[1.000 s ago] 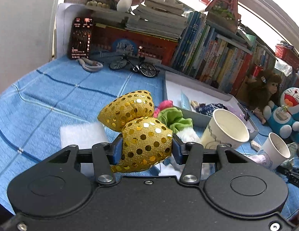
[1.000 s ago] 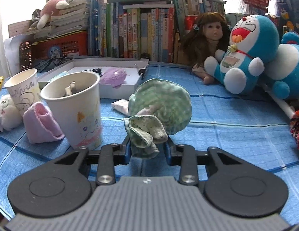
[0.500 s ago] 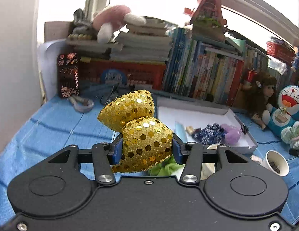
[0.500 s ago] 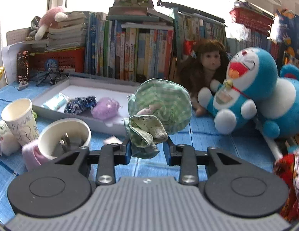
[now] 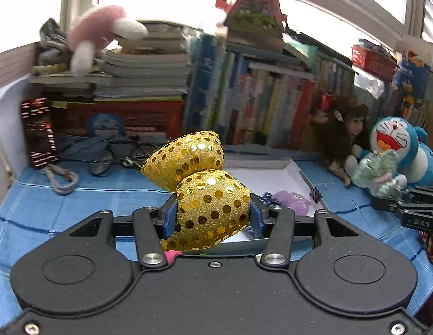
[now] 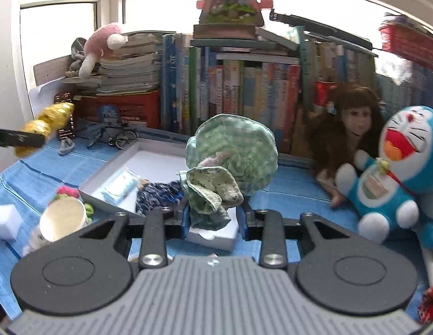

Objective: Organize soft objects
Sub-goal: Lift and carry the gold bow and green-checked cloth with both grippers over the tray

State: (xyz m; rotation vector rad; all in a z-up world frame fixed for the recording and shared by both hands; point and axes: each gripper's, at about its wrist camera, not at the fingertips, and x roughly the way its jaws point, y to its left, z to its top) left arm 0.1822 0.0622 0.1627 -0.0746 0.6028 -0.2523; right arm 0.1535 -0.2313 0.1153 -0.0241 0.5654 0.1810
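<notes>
Left wrist view: the left gripper (image 5: 213,215) pinches a gold sequin bow (image 5: 199,187) above the white tray (image 5: 297,173), which already holds a purple toy (image 5: 293,202). The right gripper (image 6: 213,220) pinches a green cloth bundle (image 6: 230,164). Both await placing; a pink-green item (image 6: 69,195) remains outside.

Black left hand-held gripper (image 5: 213,212) with blue pads, silver screws; grey-ribbed right hand-held gripper (image 6: 213,217), round black caps.
</notes>
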